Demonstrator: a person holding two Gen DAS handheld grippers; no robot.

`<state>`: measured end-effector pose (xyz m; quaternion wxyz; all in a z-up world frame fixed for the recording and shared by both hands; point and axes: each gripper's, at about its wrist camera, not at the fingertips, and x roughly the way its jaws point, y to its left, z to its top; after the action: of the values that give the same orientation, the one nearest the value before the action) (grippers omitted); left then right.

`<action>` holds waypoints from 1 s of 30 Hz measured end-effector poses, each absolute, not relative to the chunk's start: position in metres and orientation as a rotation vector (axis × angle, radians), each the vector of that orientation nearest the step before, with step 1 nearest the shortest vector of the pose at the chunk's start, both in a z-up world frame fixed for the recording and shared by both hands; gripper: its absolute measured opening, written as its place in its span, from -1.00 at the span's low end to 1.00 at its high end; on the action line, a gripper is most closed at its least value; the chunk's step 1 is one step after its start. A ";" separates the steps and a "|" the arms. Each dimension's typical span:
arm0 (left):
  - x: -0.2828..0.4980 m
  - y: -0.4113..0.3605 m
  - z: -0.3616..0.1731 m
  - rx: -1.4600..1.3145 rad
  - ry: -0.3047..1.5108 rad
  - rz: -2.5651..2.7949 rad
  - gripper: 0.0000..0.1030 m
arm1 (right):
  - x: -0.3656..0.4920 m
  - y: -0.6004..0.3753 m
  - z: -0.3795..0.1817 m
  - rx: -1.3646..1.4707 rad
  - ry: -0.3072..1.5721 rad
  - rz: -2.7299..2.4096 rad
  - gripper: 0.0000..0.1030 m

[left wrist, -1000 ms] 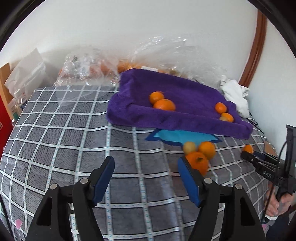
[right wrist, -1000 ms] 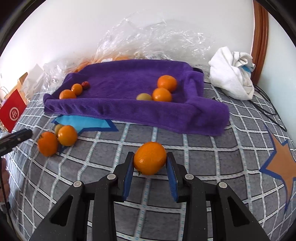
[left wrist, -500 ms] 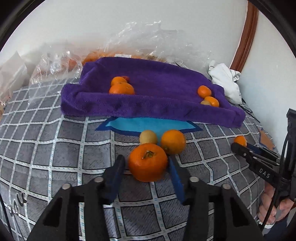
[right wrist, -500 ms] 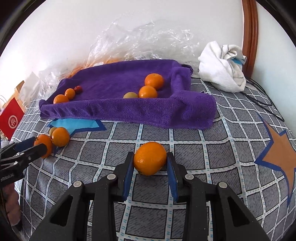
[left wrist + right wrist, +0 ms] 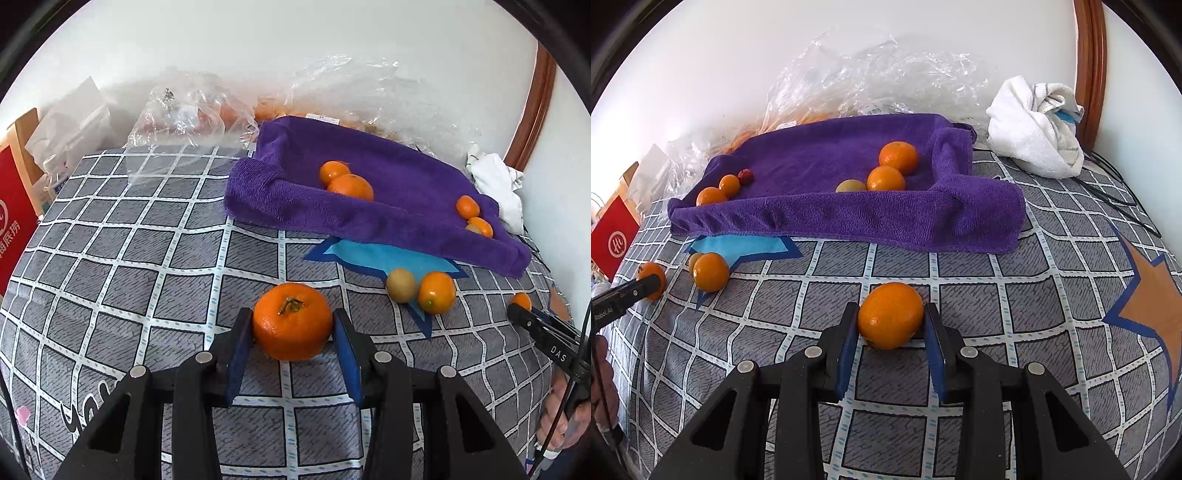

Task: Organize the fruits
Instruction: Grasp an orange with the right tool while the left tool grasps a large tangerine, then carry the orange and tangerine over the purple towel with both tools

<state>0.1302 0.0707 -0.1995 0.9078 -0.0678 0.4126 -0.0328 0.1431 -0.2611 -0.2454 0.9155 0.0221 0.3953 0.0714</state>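
My left gripper (image 5: pixel 293 332) is shut on a stemmed orange tangerine (image 5: pixel 291 320) just above the checked cloth. My right gripper (image 5: pixel 891 325) is shut on a smooth orange (image 5: pixel 891 314); it also shows at the right edge of the left wrist view (image 5: pixel 521 301). A purple towel (image 5: pixel 849 214) shaped like a tray holds several oranges (image 5: pixel 898 157), a yellowish fruit (image 5: pixel 850 185) and a small red fruit (image 5: pixel 745 176). An orange (image 5: pixel 436 292) and a yellow-green fruit (image 5: pixel 401 285) lie loose in front of the towel.
Crinkled clear plastic bags (image 5: pixel 879 77) with more fruit sit behind the towel by the wall. A white cloth bundle (image 5: pixel 1034 129) lies at the back right. A red box (image 5: pixel 14 218) stands at the left edge. Black cables (image 5: pixel 1115 192) run along the right.
My left gripper closed on the stemmed tangerine and has swung left with it, away from the two loose fruits. My right gripper keeps its hold on the orange, little moved.
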 end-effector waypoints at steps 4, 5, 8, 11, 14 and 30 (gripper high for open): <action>0.128 0.071 -0.203 -0.139 0.855 -0.069 -0.18 | 0.144 -0.260 -0.246 0.036 0.817 0.143 -0.34; 0.129 0.071 -0.204 -0.139 0.863 -0.069 -0.19 | 0.144 -0.259 -0.246 0.033 0.818 0.141 -0.34; 0.132 0.070 -0.205 -0.142 0.865 -0.086 -0.08 | 0.144 -0.258 -0.247 0.025 0.823 0.137 -0.33; 0.133 0.070 -0.205 -0.149 0.866 -0.100 -0.01 | 0.144 -0.256 -0.247 0.013 0.825 0.129 -0.33; 0.132 0.071 -0.206 -0.174 0.864 -0.131 0.11 | 0.144 -0.256 -0.247 0.011 0.825 0.129 -0.33; 0.124 0.097 -0.203 -0.347 0.793 -0.100 -0.22 | 0.139 -0.263 -0.244 0.066 0.788 0.181 -0.33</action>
<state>0.1239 0.0967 -0.2034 0.9065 -0.1678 0.3842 -0.0486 0.1388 -0.2629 -0.2440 0.9189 0.0320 0.3831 0.0882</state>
